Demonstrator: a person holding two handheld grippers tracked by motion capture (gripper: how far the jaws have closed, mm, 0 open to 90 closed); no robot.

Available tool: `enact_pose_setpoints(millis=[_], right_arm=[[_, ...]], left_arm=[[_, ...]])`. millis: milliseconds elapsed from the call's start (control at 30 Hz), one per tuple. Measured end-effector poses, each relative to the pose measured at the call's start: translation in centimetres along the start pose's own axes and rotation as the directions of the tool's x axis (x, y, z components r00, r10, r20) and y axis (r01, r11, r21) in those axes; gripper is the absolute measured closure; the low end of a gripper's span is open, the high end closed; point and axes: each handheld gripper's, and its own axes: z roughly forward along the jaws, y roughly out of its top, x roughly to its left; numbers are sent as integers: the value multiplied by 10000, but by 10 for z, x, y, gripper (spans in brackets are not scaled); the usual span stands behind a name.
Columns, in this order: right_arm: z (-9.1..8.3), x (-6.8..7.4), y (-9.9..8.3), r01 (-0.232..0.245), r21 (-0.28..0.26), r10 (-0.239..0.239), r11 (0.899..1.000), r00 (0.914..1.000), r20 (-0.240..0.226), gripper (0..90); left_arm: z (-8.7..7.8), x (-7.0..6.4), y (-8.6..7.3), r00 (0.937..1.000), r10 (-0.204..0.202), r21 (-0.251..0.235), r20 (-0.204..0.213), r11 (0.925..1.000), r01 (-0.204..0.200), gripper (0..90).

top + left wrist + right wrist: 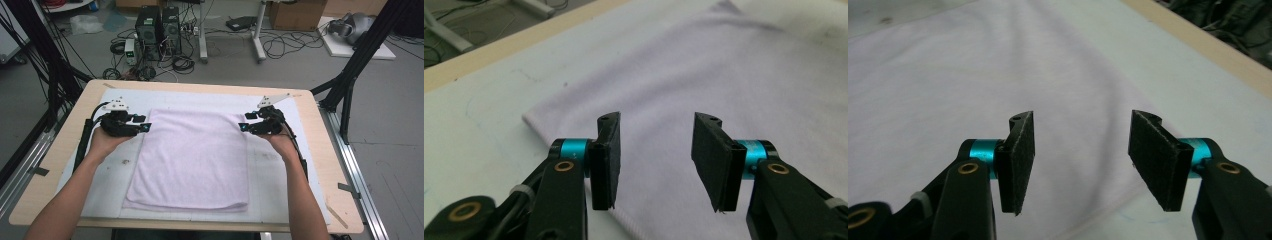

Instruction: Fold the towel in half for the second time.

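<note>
A pale lilac towel (192, 157) lies flat and folded on the white mat (280, 185) in the middle of the table. My left gripper (145, 126) hovers at the towel's far left edge, jaws open and empty; in the left gripper view the towel (704, 65) spreads beyond the open left gripper (656, 157). My right gripper (242, 127) is at the towel's far right edge, also open with nothing held. The right gripper view shows the towel (973, 70) under and beyond the open right gripper (1080, 160).
The wooden table (60, 150) frames the mat. Black frame posts (350, 75) stand at the table's far corners. Beyond it, on the floor, are computer towers (157, 30), cables and cardboard boxes (297, 14).
</note>
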Motion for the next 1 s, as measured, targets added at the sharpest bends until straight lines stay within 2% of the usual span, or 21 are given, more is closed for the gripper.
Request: enact_pose_setpoints(millis=[67, 200, 233, 333, 400, 500, 567, 633, 667, 733, 800, 900, 933, 967, 1000], right_arm=[[2, -10, -5, -360, -47, 361, 9993, 9993, 125, 441], [11, -22, -15, -771, 296, 760, 9966, 9965, 360, 442], [14, -24, -17, -838, 478, 818, 9953, 9957, 432, 442], [22, -27, -21, -924, 585, 893, 9940, 9946, 537, 441], [27, -29, -23, -862, 624, 823, 9943, 9947, 623, 442], [33, -31, -25, -921, 703, 858, 9933, 9924, 877, 440], [36, -33, -27, -1123, 745, 1044, 9909, 9893, 1021, 434], [39, -35, -29, -1286, 757, 1191, 9888, 9858, 1187, 434], [41, -36, -30, -1365, 778, 1268, 9876, 9848, 1184, 434], [44, -37, -32, -1465, 854, 1355, 9855, 9832, 1227, 434], [49, -37, -33, -1507, 969, 1387, 9838, 9830, 1200, 434], [56, -36, -37, -1683, 1335, 1538, 9767, 9817, 1123, 436], [57, -36, -38, -1726, 1248, 1579, 9771, 9802, 1195, 449], [57, -37, -38, -1825, 1183, 1686, 9761, 9785, 1187, 461], [56, -37, -38, -1835, 1207, 1691, 9756, 9782, 1203, 470]], left_arm=[[7, 7, 2, 10000, 11, 107, 50, 9999, -11, 561], [21, 21, -4, 9994, -59, 313, -342, 9995, 69, 580], [23, 24, -6, 9991, -79, 386, -422, 9992, 95, 583], [31, 32, -14, 9976, -181, 756, -664, 9969, 231, 587], [36, 37, -20, 9964, -431, 866, -729, 9950, 494, 587], [41, 41, -24, 9935, -591, 968, -974, 9929, 686, 587], [46, 43, -26, 9875, -890, 1065, -1302, 9889, 1032, 592], [51, 45, -26, 9837, -1100, 1227, -1420, 9842, 1278, 601], [54, 44, -26, 9831, -1111, 1218, -1451, 9841, 1292, 601], [60, 43, -24, 9839, -921, 1518, -1529, 9816, 1155, 597], [64, 43, -24, 9822, -1000, 1653, -1590, 9781, 1264, 577], [65, 43, -23, 9775, -980, 1659, -1866, 9776, 1297, 571], [64, 42, -21, 9669, -762, 1757, -2436, 9770, 1212, 541], [63, 43, -21, 9611, -840, 1709, -2632, 9764, 1321, 482], [61, 46, -21, 9604, -1021, 1615, -2591, 9758, 1473, 498]])
